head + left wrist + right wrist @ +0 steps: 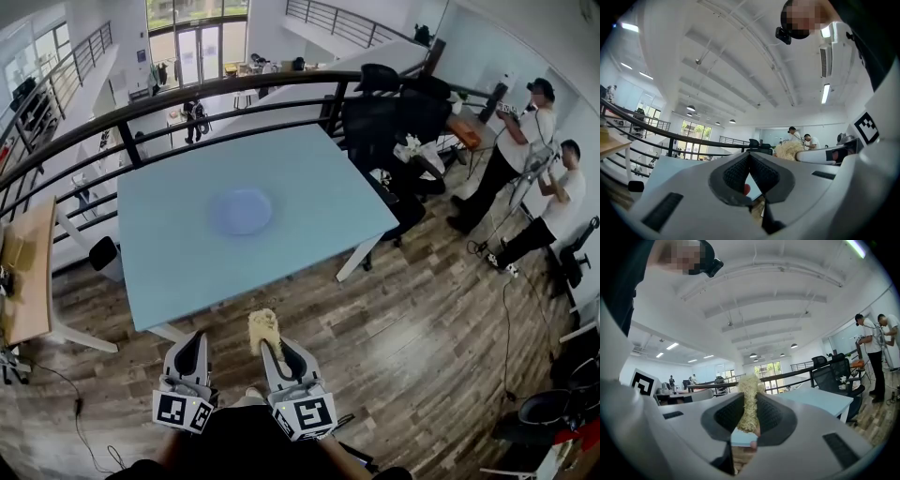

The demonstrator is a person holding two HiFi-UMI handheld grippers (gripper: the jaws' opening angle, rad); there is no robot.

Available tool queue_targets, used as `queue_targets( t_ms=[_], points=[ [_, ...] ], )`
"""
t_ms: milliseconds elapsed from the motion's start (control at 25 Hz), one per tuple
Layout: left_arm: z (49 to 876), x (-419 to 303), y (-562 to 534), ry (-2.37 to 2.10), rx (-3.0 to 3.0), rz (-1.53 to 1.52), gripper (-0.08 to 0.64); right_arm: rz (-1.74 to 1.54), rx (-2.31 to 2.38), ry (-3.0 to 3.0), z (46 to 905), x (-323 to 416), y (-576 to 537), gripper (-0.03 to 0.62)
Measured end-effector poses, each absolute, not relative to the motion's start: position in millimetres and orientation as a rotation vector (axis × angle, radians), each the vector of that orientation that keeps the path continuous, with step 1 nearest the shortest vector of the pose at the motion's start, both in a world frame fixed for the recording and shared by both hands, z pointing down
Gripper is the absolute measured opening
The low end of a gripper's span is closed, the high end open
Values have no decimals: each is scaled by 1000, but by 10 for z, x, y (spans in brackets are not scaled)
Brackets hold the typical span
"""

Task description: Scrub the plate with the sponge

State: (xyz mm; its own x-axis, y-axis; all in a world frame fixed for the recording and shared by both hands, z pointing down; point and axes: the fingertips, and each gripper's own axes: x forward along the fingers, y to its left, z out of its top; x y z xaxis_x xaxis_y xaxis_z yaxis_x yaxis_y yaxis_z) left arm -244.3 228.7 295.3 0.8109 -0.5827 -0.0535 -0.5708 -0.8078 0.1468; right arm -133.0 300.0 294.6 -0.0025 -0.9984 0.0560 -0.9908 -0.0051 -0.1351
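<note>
Head view: a pale blue desk [309, 234] stands on a wooden floor [422, 328], with a dark railing [234, 89] along the desk's far edge. A round blue plate [242, 211] lies flat near the middle of the desk, bare and well apart from both tools. The left tool [190, 349] and right tool [272, 345] are held side by side off the desk's near edge, above the floor.

Right gripper view: the right tool [750, 401] pinches a pale yellow, fibrous sponge [749, 404], whose top rises past the jaw tips.

Left gripper view: the left tool [749, 157] has its jaws pressed together at the tips, with nothing gripped.
</note>
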Motion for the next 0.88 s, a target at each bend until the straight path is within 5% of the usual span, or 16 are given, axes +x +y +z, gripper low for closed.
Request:
queue_targets(
  t_ms=[880],
  points=[
    [3100,-2098,1582,-1004,2827,-108,2,-282,-2107,2259,3095,-950,2156,72]
  ],
)
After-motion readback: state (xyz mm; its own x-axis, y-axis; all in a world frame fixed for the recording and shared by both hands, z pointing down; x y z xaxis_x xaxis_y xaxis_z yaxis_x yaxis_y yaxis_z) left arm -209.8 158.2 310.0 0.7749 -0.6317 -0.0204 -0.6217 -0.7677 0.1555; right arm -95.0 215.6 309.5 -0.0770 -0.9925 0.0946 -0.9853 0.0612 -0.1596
